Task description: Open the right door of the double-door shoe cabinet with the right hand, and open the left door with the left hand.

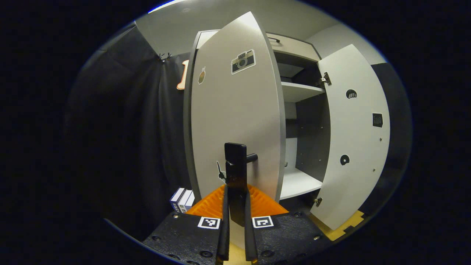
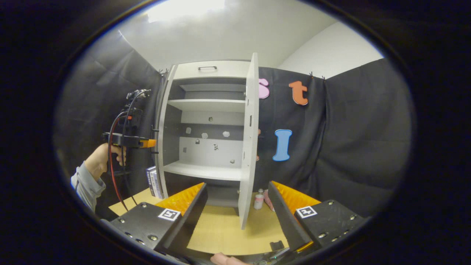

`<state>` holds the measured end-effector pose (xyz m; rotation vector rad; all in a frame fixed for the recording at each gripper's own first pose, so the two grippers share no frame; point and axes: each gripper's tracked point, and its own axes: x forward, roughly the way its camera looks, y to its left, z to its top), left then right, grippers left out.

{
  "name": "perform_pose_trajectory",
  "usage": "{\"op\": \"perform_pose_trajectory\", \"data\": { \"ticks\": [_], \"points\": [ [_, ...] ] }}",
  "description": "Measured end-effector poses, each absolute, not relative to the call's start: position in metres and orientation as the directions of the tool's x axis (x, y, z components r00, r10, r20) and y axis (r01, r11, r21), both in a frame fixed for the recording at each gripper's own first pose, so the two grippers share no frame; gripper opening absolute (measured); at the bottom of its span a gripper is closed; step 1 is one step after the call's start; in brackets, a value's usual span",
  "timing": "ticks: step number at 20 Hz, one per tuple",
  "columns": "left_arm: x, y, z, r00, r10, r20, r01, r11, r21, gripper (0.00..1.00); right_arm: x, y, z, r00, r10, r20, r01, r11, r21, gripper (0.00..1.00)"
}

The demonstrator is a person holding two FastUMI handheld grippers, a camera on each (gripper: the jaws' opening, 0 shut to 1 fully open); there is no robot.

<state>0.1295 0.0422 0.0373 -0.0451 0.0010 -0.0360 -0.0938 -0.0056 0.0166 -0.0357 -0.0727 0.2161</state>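
The left tool (image 1: 237, 206) is clamped on the left door's handle (image 1: 235, 173); the right tool (image 2: 239, 217) gapes wide, empty, before the swung-out right door (image 2: 248, 147).

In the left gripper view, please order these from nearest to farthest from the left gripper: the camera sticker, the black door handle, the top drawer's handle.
1. Black bar-shaped door handle, between the left gripper fingers.
2. Camera sticker, high on the grey left door.
3. Dark top drawer handle, behind the door's upper edge.

Matt, smooth pale laminate on the left door (image 1: 235, 121) and right door (image 1: 355, 136). Glossy black handle (image 1: 235, 173) with a soft sheen. Shiny metal hinge (image 1: 325, 79). Creased, matt black cloth wall (image 2: 353, 147). Smooth light wood-look floor (image 2: 224, 228). Printed paper-like camera sticker (image 1: 243, 61).
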Motion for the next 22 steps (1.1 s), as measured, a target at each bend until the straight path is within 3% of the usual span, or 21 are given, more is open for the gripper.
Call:
{"op": "perform_pose_trajectory", "data": {
  "ticks": [4,8,9,13,22],
  "points": [
    [0.117,0.073,0.033,1.0,-0.008,-0.009,0.008,1.0,-0.03,0.11,-0.114,0.013,0.004,0.967,0.243,0.076,-0.241,0.97,-0.037,0.99],
    [0.11,0.128,0.029,0.993,0.12,0.004,-0.12,0.993,0.012,0.02,-0.128,0.024,-0.008,0.961,0.263,0.08,-0.262,0.965,-0.027,0.99],
    [0.109,0.143,0.026,0.991,0.137,-0.007,-0.137,0.99,0.014,0.0,-0.128,0.026,-0.008,0.961,0.264,0.083,-0.263,0.965,-0.026,0.94],
    [0.108,0.165,0.025,0.999,0.047,0.009,-0.045,0.993,-0.111,0.01,-0.129,0.028,-0.007,0.959,0.266,0.095,-0.266,0.964,-0.013,0.96],
    [0.11,0.167,0.024,0.999,0.029,0.022,-0.027,0.997,-0.078,0.0,-0.132,0.026,-0.012,0.962,0.255,0.093,-0.256,0.967,-0.004,0.96]
  ]
}}
